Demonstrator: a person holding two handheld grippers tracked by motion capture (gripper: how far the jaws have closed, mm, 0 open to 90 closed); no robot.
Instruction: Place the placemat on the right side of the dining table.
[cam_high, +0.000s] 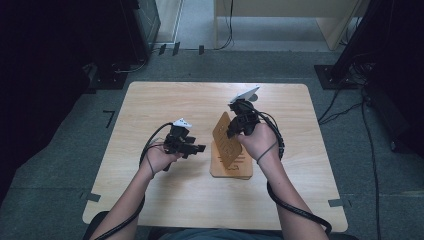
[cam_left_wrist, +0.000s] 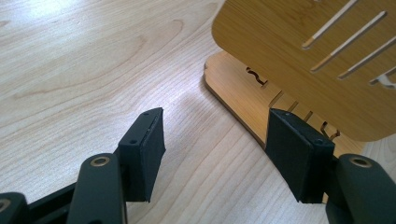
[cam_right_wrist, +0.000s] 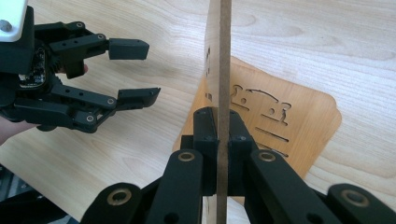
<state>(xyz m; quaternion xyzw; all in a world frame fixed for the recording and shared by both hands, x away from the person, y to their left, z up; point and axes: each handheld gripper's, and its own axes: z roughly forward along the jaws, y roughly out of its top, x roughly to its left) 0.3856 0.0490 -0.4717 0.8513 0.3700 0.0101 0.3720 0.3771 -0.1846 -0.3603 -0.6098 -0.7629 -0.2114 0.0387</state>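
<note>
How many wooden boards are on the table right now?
2. One slotted board stands on edge, clamped in the right tongs. The other board lies flat on the table beneath it. More could be hidden underneath.

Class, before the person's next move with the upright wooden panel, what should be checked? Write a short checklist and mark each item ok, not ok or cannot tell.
1. Right gripper clamped on the upright panel: ok.
2. Panel held edge-on between the pads, not skewed: ok.
3. Left gripper open and free to help: ok.
4. Base panel lying flat on the table: ok.
5. Upright panel's lower edge seated in a base slot: cannot tell.
</note>
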